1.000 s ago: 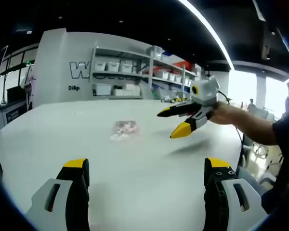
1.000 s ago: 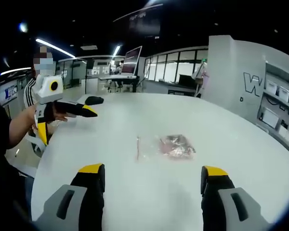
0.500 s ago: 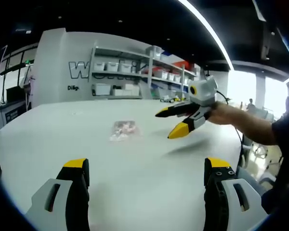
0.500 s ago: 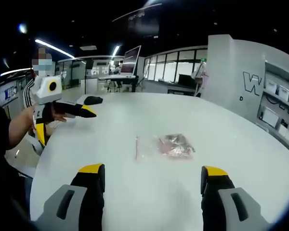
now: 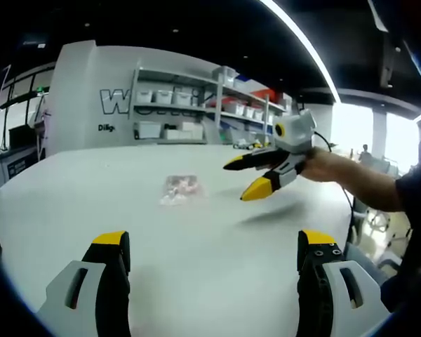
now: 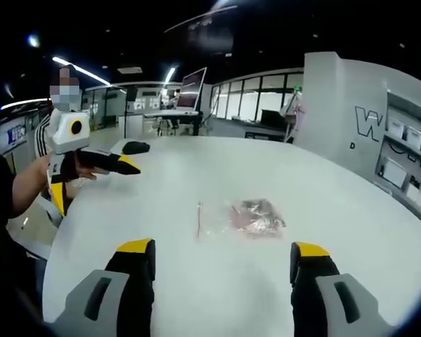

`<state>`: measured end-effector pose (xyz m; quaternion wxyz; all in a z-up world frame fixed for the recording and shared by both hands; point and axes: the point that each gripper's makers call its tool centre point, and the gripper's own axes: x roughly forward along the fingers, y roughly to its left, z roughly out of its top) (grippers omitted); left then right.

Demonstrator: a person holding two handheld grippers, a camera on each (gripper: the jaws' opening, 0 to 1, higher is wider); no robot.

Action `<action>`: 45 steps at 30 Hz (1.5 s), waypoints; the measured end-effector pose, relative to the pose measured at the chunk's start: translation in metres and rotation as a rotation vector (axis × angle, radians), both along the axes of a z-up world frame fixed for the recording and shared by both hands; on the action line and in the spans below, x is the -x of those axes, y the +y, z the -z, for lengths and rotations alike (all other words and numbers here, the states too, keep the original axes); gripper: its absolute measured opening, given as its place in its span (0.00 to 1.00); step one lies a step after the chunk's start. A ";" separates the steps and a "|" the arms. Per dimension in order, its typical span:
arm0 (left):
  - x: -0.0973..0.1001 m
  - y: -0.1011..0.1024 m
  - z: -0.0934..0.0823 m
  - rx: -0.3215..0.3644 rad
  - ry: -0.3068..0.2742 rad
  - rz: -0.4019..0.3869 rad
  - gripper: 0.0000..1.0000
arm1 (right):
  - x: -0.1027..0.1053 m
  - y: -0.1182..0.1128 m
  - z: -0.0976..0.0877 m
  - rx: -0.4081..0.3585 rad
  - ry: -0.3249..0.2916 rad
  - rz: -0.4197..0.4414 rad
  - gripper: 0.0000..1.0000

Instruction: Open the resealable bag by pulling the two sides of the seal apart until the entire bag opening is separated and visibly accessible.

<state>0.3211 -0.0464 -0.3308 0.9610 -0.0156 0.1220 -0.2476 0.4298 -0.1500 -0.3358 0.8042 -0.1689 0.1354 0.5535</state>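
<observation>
Task not started. Bag [image 6: 240,216] lies flat on the desk [image 6: 351,210], untouched, seal apparently shut; the seal edge looks to be the thin line on its left end in the right gripper view. Contents are a pinkish clump at the other end; can't tell what. In the left gripper view the bag [image 5: 181,190] sits mid-desk, well ahead of the fingers.

Everything is left: get one side of the seal in each gripper, pull apart along the full opening.

Pose:
- Left gripper [image 5: 213,247]: fingers spread wide, holding nothing, low over the desk and pointed toward the bag. Seen from the right gripper view it sits at the far left [image 6: 91,163], in the person's hand, well apart from the bag.
- Right gripper [image 6: 222,260]: fingers released, wide gap, nothing between them, aimed at the bag from the near desk edge. From the left gripper view it hovers above the desk [image 5: 254,173], to the right of the bag, fingers parted, shadow below it.

Neither gripper touches the bag.
</observation>
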 end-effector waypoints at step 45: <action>0.000 0.000 0.003 -0.002 0.003 -0.003 0.98 | -0.010 0.008 0.001 -0.009 0.005 0.002 0.74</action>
